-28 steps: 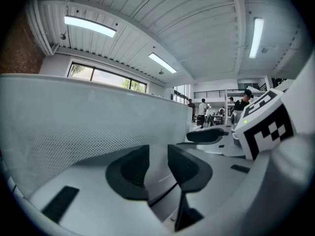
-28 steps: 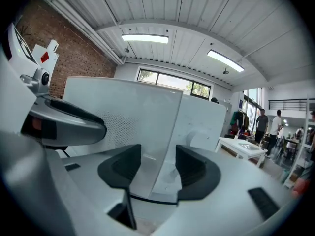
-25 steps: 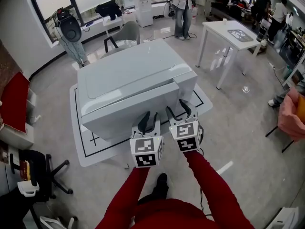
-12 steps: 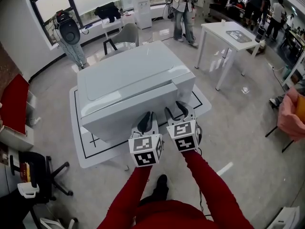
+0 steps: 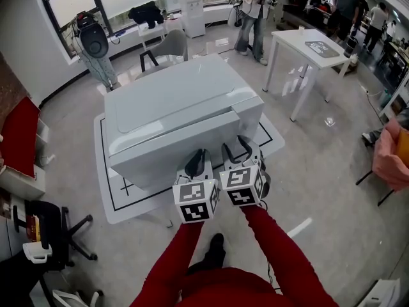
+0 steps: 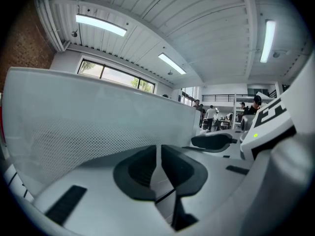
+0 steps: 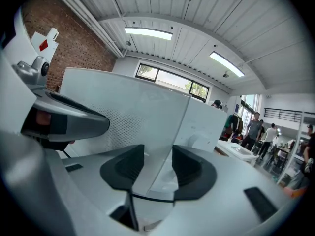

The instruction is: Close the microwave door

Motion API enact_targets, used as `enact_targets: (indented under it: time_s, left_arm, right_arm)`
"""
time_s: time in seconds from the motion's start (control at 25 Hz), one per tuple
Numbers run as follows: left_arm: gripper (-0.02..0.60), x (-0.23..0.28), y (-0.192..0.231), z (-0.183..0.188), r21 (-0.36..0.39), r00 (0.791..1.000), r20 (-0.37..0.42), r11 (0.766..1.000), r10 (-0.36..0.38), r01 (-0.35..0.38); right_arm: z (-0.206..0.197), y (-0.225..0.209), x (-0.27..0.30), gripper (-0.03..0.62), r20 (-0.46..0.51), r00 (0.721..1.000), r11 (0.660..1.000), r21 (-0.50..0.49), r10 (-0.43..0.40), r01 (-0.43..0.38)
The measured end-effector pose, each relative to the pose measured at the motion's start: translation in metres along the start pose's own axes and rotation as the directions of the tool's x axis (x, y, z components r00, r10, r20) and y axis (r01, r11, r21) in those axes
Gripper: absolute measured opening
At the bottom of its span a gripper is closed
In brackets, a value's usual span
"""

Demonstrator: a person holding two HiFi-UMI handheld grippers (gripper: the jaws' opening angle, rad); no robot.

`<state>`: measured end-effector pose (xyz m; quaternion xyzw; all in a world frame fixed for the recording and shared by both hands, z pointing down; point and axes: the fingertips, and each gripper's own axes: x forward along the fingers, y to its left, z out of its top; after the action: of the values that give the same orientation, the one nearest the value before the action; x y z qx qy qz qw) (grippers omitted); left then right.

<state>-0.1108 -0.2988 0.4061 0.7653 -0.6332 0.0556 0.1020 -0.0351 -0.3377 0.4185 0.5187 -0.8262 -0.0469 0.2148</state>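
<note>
A white microwave (image 5: 172, 98) stands on a floor mat, its front door (image 5: 169, 146) facing me. Both grippers are at the door's right part. My left gripper (image 5: 195, 164) points at the door's face; its jaws are closing, only a thin slit is left and nothing is between them (image 6: 158, 168). The door's dotted panel (image 6: 93, 127) fills that view's left. My right gripper (image 5: 238, 147) straddles the door's right edge. In the right gripper view the door's edge (image 7: 162, 132) runs down between the two pads of that gripper (image 7: 157, 170), which close on it.
The microwave sits on a white mat with black lines (image 5: 110, 194). A white table (image 5: 313, 47) stands at the right rear, a grey chair (image 5: 169, 43) behind the microwave. People (image 5: 252, 8) stand at the back. An office chair (image 5: 48, 235) is at the lower left.
The left gripper's jaws have come together from wide open. The right gripper's jaws have narrowed a little around the door's edge. Both hands stay in about the same place.
</note>
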Motion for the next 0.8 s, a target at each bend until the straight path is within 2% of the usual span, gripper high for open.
enact_targets:
  time_s: [0.08, 0.2, 0.32, 0.4, 0.48, 0.6, 0.64, 0.68, 0.8]
  left_arm:
    - [0.043, 0.0, -0.001, 0.0, -0.001, 1.0, -0.001, 1.0, -0.003, 0.003]
    - [0.043, 0.0, -0.001, 0.0, -0.002, 1.0, -0.002, 1.0, -0.005, 0.005]
    - [0.043, 0.0, 0.001, 0.0, 0.01, 1.0, -0.003, 1.0, 0.009, -0.009]
    - [0.018, 0.0, 0.004, 0.001, 0.018, 1.0, 0.0, 0.999, 0.029, -0.029]
    - [0.011, 0.003, 0.006, 0.002, 0.017, 0.999, -0.006, 0.999, 0.041, -0.041]
    - [0.011, 0.006, 0.009, 0.0, 0.01, 0.999, -0.024, 0.999, 0.049, -0.049]
    - [0.011, 0.008, 0.011, 0.001, 0.006, 0.999, -0.023, 0.999, 0.048, -0.048]
    - [0.009, 0.009, 0.011, 0.002, 0.005, 0.999, -0.023, 0.999, 0.044, -0.044]
    - [0.009, 0.009, 0.01, 0.0, 0.027, 0.999, -0.023, 0.999, 0.044, -0.044]
  right_arm:
    - [0.001, 0.002, -0.002, 0.177, 0.014, 1.0, 1.0, -0.006, -0.018, 0.018]
    - [0.005, 0.006, -0.002, 0.118, 0.032, 0.999, 1.0, -0.021, -0.01, 0.011]
    - [0.005, 0.007, -0.002, 0.118, 0.039, 0.999, 1.0, -0.015, 0.003, -0.002]
    - [0.006, 0.007, -0.001, 0.118, 0.041, 0.999, 1.0, -0.009, 0.009, -0.009]
    - [0.007, 0.006, 0.003, 0.091, 0.039, 0.999, 1.0, 0.001, 0.014, -0.015]
    - [0.011, 0.005, 0.009, 0.089, 0.037, 0.999, 1.0, 0.008, 0.015, -0.015]
    - [0.013, 0.005, 0.01, 0.078, 0.041, 0.999, 1.0, 0.006, 0.011, -0.012]
    - [0.015, 0.004, 0.012, 0.015, 0.043, 0.999, 1.0, 0.004, 0.007, -0.008]
    - [0.017, 0.003, 0.012, 0.017, 0.05, 0.999, 1.0, 0.006, 0.008, -0.008]
